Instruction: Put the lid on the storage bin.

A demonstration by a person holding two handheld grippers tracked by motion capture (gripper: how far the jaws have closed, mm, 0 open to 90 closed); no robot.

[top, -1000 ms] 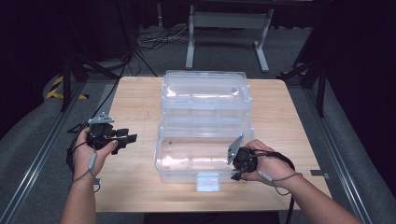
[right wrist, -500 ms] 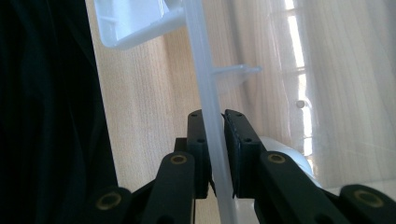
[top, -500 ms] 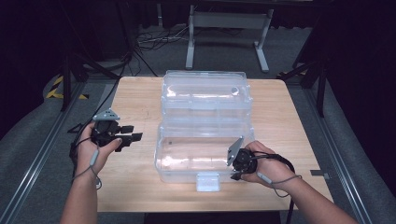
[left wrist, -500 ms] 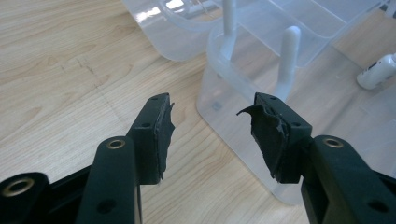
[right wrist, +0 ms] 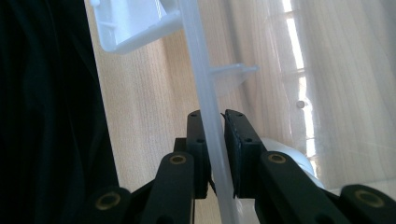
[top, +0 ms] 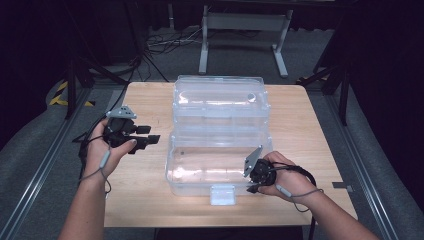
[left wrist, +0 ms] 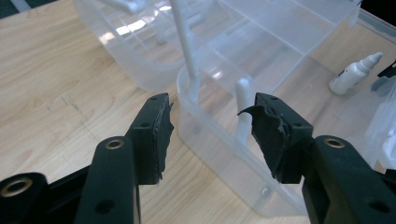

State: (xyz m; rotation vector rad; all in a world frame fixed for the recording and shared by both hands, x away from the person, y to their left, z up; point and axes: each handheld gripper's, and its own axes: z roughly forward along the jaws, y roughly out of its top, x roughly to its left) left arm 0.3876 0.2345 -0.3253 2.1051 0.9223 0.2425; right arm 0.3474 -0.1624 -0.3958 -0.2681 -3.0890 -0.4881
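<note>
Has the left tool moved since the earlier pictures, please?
Yes. The left tool has moved away from the table's near edge, toward its far edge, beside the box.

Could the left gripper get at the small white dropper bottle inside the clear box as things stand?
Probably yes. The clear box lies open, the left gripper has open, empty jaws by its near corner, and the bottle lies uncovered inside; only the box wall must be cleared.

I found no text, label, brand, number or sign that could be read anywhere: not on the clear plastic box (top: pixel 220 150), the small white bottle (left wrist: pixel 355 73), or the table (top: pixel 145 100).
</note>
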